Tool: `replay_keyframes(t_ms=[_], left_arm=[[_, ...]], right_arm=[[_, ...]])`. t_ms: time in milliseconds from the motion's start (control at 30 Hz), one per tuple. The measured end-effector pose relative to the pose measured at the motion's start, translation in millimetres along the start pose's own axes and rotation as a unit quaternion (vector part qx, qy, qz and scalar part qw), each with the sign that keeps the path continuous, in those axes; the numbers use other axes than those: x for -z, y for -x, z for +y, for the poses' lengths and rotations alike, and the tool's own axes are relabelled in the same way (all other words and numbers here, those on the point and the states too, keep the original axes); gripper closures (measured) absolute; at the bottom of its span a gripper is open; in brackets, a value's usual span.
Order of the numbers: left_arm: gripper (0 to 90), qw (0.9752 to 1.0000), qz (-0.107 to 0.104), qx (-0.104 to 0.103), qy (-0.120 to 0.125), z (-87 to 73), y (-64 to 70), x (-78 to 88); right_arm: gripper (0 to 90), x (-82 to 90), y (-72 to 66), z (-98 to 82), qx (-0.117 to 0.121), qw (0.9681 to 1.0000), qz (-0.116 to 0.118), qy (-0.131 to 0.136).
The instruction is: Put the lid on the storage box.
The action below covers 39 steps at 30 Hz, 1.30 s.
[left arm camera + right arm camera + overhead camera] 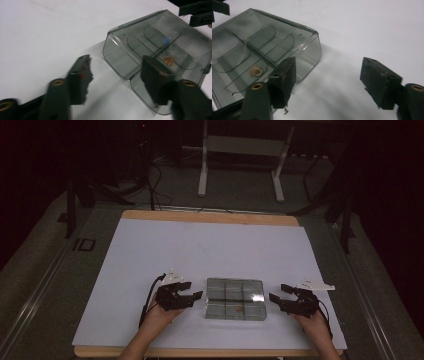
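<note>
a clear compartment box sits near the table's front edge, a small golden piece in 1 front compartment; left gripper and right gripper flank it, jaws apart, holding nothing.

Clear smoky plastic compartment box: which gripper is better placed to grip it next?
Probably left. The left gripper has open jaws almost at the clear smoky plastic compartment box, one jaw overlapping its corner. The right gripper, also open, stands slightly off the box's other side.
</note>
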<state>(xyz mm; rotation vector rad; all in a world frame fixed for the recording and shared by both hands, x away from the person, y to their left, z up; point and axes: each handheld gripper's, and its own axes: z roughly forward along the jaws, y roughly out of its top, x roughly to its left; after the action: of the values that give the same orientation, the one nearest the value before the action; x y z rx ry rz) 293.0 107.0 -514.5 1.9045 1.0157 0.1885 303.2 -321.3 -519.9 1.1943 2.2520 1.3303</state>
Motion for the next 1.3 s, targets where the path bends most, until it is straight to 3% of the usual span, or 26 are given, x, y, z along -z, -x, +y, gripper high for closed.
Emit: replay_keyframes(t_ms=[133,300,433,533,733,900,1067,1300], left_arm=[[25.1,0.9998,-0.02,0.003,0.005,-3.3,-3.9,0.5],[14.3,0.9998,-0.016,0.01,0.009,-5.6,-8.1,0.4],[2.2,1.0,-0.007,0.003,0.004,-7.3,-9.6,-1.1],[2.2,1.0,-0.001,0.002,0.007,-8.1,-10.2,-0.7],[2.3,0.9998,-0.011,-0.005,0.013,-13.0,-11.7,0.1],[2.3,0.9996,-0.017,-0.015,0.016,-15.9,-10.5,0.9],[2.3,0.9996,-0.009,-0.021,0.016,-20.0,-10.3,3.2],[2.3,0.9997,-0.001,-0.017,0.02,-24.7,-13.5,9.9]], right_arm=[[18.3,2.0,1.7,-0.9,-0.002,1.0,0.003,0.007],[17.1,2.3,3.1,-2.7,0.003,1.0,-0.002,0.002],[14.7,3.3,4.4,-4.3,0.005,1.0,0.001,0.002],[14.6,4.0,5.3,-5.2,0.009,0.9999,0.0,0.006],[14.5,5.5,7.4,-9.0,0.03,0.9995,-0.01,0.0],[14.3,7.4,9.5,-11.9,0.031,0.9994,-0.015,0.001],[14.3,10.6,12.0,-14.9,0.031,0.9994,-0.017,0.005],[14.3,16.2,15.4,-20.4,0.026,0.9995,-0.015,0.008]])
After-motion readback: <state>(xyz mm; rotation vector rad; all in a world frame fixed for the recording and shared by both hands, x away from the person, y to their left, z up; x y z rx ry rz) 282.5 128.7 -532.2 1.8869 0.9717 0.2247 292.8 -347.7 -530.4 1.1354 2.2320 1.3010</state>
